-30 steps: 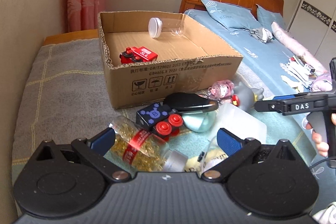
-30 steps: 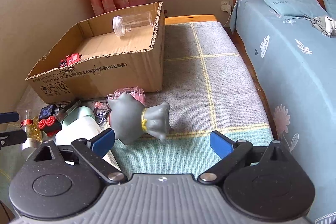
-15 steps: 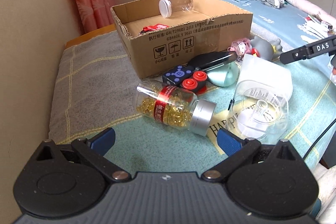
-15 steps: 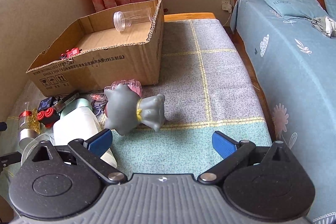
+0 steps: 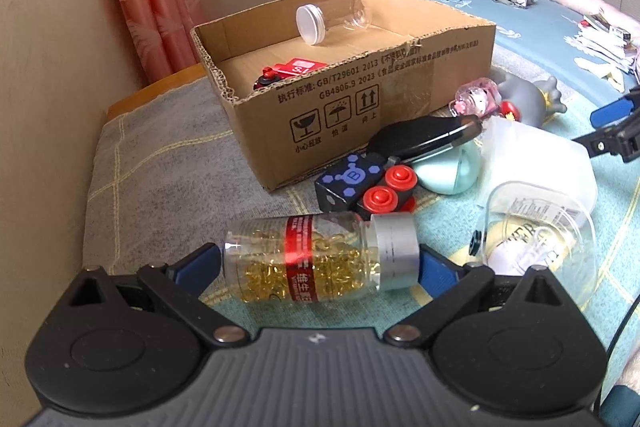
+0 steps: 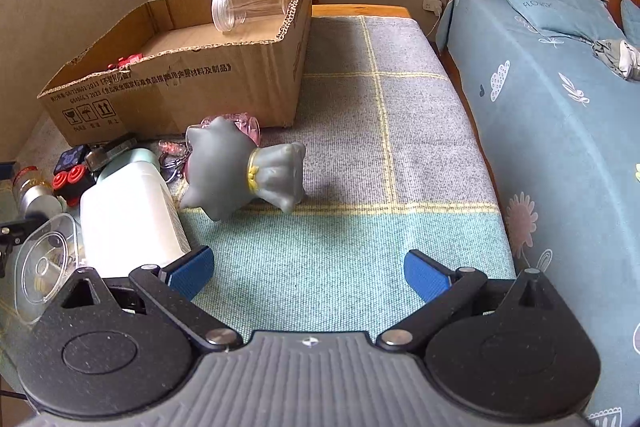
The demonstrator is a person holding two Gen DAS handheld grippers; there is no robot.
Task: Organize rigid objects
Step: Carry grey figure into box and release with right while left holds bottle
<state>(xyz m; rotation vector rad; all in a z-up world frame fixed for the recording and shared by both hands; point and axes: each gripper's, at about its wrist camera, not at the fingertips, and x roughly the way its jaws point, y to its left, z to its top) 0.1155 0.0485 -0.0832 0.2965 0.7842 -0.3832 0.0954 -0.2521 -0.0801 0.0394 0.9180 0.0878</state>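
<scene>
A clear bottle of golden capsules (image 5: 316, 261) with a red label and silver cap lies on its side between the fingers of my left gripper (image 5: 318, 267). The jaws are wide and straddle its two ends; I cannot tell if they touch it. It also shows in the right wrist view (image 6: 30, 187). The cardboard box (image 5: 384, 99) behind it holds a clear jar with a white lid (image 5: 330, 19) and a red toy (image 5: 286, 71). My right gripper (image 6: 308, 273) is open and empty over the blanket, in front of a grey cat figure (image 6: 244, 167).
Beside the box lie a black block with red buttons (image 5: 366, 185), a black-and-mint device (image 5: 436, 151), a white bottle (image 6: 128, 211), a clear plastic cup (image 5: 540, 227) and a pink trinket (image 5: 476, 99). A bed (image 6: 560, 107) lies to the right, a wall to the left.
My left gripper has moved forward and down, so the capsule bottle now lies between its fingers. My right gripper has drawn back slightly from the grey cat figure.
</scene>
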